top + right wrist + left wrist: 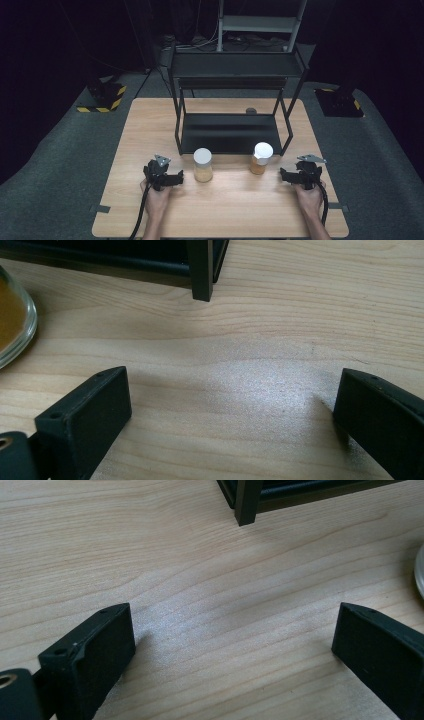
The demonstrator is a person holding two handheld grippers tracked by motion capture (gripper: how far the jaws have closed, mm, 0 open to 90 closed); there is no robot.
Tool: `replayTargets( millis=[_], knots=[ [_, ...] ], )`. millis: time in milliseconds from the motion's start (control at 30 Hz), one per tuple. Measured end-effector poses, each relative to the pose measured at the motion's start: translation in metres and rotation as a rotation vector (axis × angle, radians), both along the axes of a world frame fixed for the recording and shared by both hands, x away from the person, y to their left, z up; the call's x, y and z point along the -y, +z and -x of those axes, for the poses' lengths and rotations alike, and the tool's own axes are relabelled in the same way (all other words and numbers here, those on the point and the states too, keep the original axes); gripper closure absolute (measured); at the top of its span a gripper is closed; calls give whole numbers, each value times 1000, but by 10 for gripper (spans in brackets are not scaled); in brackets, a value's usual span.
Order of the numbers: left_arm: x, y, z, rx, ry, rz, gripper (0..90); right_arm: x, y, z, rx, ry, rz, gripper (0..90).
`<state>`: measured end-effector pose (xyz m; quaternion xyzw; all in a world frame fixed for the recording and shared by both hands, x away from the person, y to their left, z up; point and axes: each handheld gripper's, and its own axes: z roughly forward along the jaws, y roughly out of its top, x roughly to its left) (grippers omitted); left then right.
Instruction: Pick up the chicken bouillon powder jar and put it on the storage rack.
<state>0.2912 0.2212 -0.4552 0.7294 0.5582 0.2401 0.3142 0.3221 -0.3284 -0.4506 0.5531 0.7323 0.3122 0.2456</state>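
Just right of left tool (pixel 176 178), jar (pixel 202 164)

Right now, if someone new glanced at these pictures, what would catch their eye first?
Probably the two white-lidded jars standing on the wooden table: the left jar with pale contents and the right jar with amber contents, just in front of the black metal shelf rack. Next, the left hand-held gripper and the right hand-held gripper, one outside each jar, jaws open and holding nothing.
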Motion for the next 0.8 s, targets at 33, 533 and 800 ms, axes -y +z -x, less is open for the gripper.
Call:
replayTargets(
  millis=[33, 533, 800],
  knots=[
    [0, 0, 0, 0, 1, 1, 35, 0, 0, 0, 0, -2, 0, 13],
    [-4, 3, -1, -21, -37, -3, 8, 0, 0, 0, 0, -1, 1, 13],
    [-11, 9, 6, -40, -117, 9, 4, -1, 0, 0, 0, -2, 1, 13]
  ],
)
